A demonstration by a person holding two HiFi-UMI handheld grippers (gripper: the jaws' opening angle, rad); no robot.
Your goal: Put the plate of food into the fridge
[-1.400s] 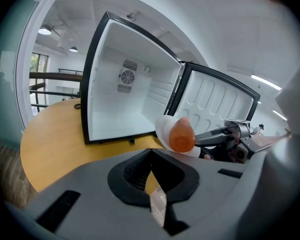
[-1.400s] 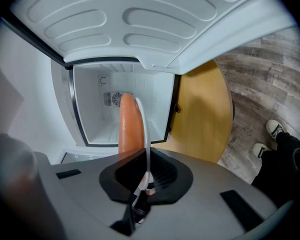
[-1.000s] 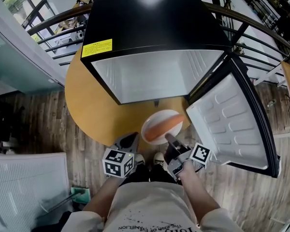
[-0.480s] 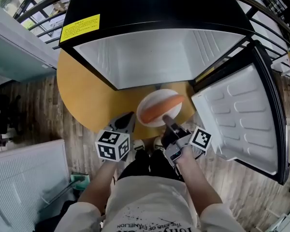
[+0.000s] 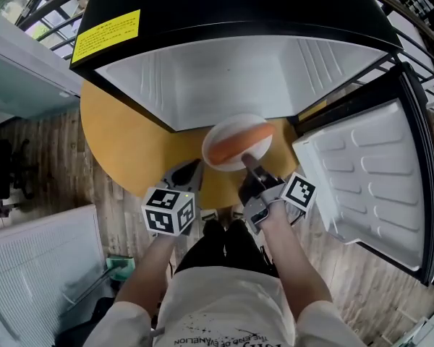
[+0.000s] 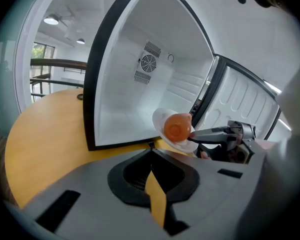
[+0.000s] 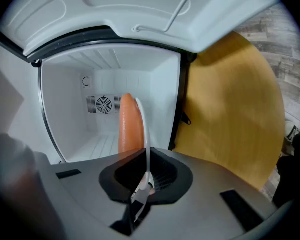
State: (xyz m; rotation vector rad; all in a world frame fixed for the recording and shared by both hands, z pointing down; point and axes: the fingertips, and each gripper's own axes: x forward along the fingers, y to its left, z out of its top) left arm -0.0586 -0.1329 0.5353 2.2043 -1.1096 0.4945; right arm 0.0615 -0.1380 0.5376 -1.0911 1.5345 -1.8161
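Label point(image 5: 106, 34), yellow, on fridge point(image 5: 239, 6): print unreadable; right tongs point(image 5: 247, 159) grip plate point(image 5: 223, 129).

Round yellow-wood table point(image 5: 119, 147) on grey plank floor point(image 5: 54, 132), dark railing point(image 6: 55, 62) beyond.

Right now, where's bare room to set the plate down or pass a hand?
The fridge cavity is bare, wall to wall, back to the fan grille. The table is bare left of the fridge. Crowded: the table strip between fridge mouth and person, where the plate, right tongs and left tongs bunch beside the open door.
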